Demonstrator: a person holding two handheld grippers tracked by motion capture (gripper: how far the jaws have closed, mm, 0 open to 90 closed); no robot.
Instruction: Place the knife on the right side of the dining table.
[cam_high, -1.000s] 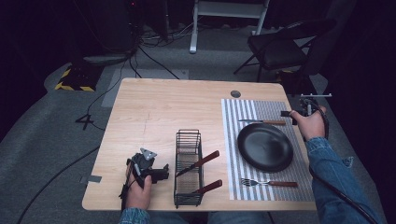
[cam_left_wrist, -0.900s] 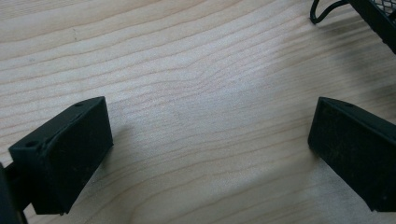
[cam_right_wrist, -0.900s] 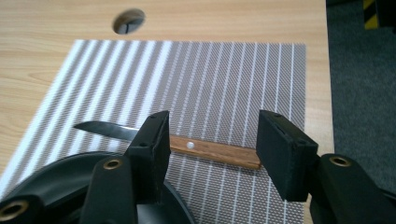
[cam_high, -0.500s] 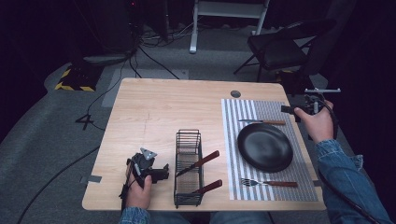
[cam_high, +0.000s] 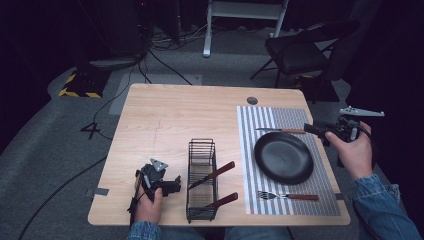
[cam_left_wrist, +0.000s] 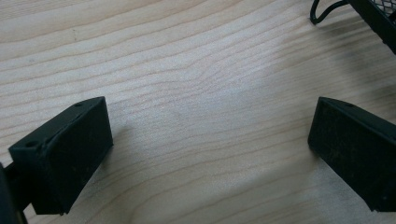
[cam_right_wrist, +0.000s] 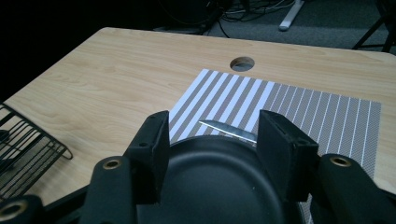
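Note:
My right gripper (cam_high: 316, 131) hovers at the right edge of the striped mat (cam_high: 292, 117), just beyond the wooden handle of a table knife (cam_high: 280, 130). In the right gripper view its jaws (cam_right_wrist: 217, 140) stand open with nothing between them, above a black plate (cam_right_wrist: 219, 186), and the knife's blade (cam_right_wrist: 229, 130) shows past them. The plate (cam_high: 283, 156) lies in the middle of the mat, with a fork (cam_high: 287, 196) in front of it. My left gripper (cam_high: 172, 185) rests on the wood left of a black wire rack (cam_high: 201, 150), open over bare table (cam_left_wrist: 210, 149).
Two wooden-handled knives (cam_high: 212, 176) lie slanted in the rack, whose corner (cam_left_wrist: 373, 18) shows in the left gripper view. A cable hole (cam_high: 252, 100) sits at the table's far side. A chair (cam_high: 300, 50) and floor cables stand beyond the table.
My right gripper has shifted to the right, toward the table's right edge, and lifted a little, still open. The left gripper has stayed put.

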